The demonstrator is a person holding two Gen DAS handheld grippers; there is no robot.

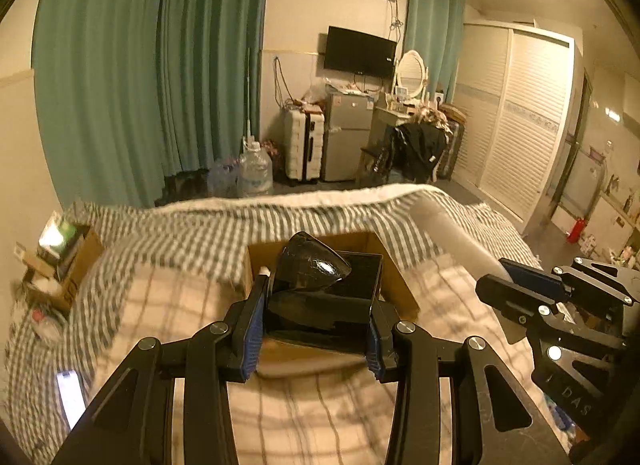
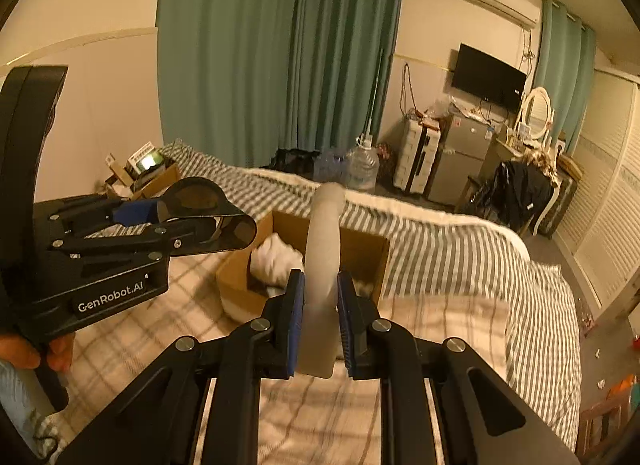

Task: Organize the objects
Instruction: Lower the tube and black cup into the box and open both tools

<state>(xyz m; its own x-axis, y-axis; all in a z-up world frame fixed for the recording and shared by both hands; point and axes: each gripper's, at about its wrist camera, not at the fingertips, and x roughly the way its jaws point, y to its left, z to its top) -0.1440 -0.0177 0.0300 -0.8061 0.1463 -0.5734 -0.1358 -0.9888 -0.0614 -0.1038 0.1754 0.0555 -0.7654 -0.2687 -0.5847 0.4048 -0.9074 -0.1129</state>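
A: What is the left gripper (image 1: 316, 329) doing?

B: Its pads are clamped on a dark case (image 1: 320, 297), low in the middle of its view. The case looks hinged open, with a glossy lid tilted up. In the right view it sticks out rightward from that gripper (image 2: 188, 221), at middle left.

A: And the right gripper (image 2: 318, 325)?

B: Pressed together on a pale tube (image 2: 324, 257). The tube's long axis runs straight ahead, away from the pads, toward the upper middle of the frame.

A: Where would they go?

B: Probably the box (image 2: 360, 261), an open cardboard one lying on the bed (image 2: 460, 329). It sits right beyond both grippers, dead centre in each view. White cloth (image 2: 276, 257) lies in its left half.

A: Which hand is nearer?

B: Hard to call. The tube's far end shows over the box opening, but I cannot tell its height above it. The case also hangs in front of the box, likewise uncertain. The tube's length points along the approach, so I'd judge tipping it down fits best.
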